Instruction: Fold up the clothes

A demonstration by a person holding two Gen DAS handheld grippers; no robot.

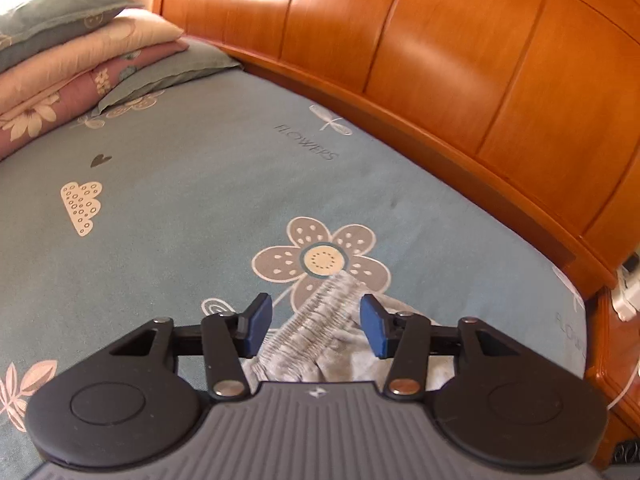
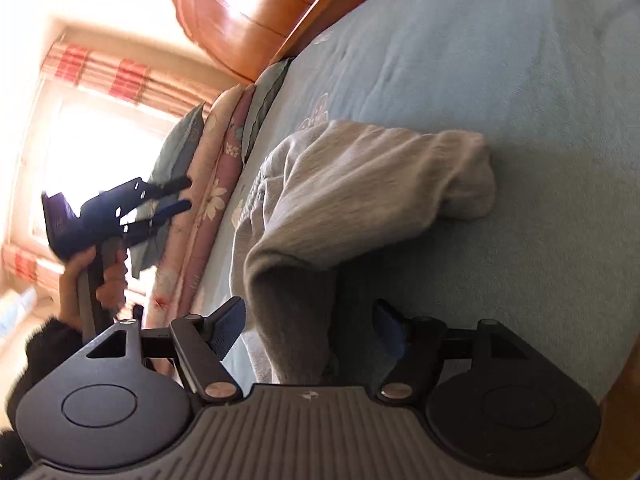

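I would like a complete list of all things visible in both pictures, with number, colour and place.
grey trousers: one, grey, lying loosely doubled over on the bed, elastic waistband between the left tongs' pads
bed sheet: one, pale blue with flower prints, covering the bed
headboard: one, orange-brown wood, along the bed's far edge
folded bedding: one stack, teal, cream and pink, in the bed's corner
curtain: red and beige stripes, at the bright window
left tongs: black with blue pads, open, over the waistband
right tongs: black, open, over the trousers
hand: one, dark sleeve, holding the left tongs' handle
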